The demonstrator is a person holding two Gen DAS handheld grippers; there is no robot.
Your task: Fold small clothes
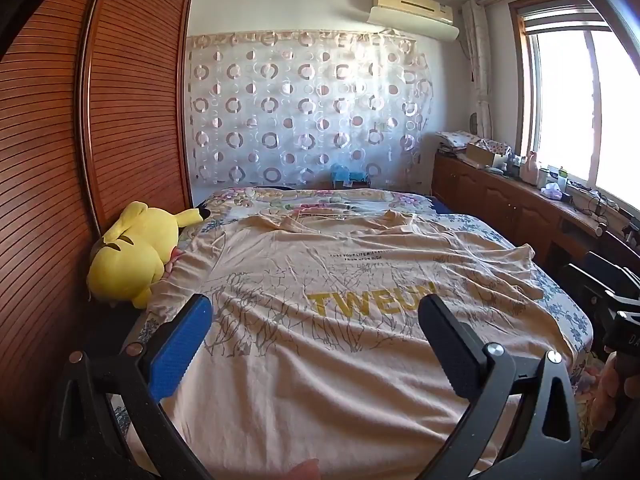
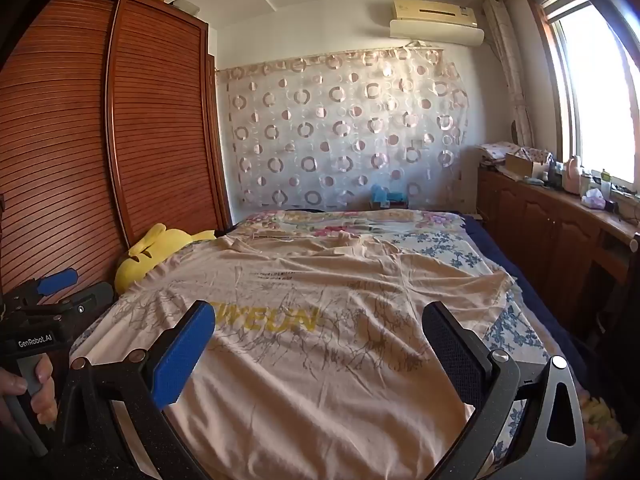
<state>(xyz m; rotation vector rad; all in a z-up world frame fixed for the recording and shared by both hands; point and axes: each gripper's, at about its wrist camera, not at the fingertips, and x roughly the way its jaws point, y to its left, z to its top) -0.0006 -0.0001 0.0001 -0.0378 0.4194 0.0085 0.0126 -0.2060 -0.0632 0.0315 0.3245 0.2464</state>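
Sunlit bedroom: on the bed (image 1: 568, 312) a beige T-shirt (image 1: 320, 344) lies spread flat and unfolded, hem at the near edge, collar toward the far end. Left gripper (image 1: 316, 344) and right gripper (image 2: 320, 352) hover above the hem, fingers spread wide, holding nothing. No fold is made yet; all folding remains.

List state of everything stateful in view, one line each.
T-shirt: spread flat on the bed, print up, unfolded, wrinkled.
Left hand-held gripper: open, above the shirt, holding nothing.
Right hand-held gripper: open, above the shirt, holding nothing.
Yellow plush toy: lying at the bed's left edge, beside the shirt.
Wardrobe doors: shut.
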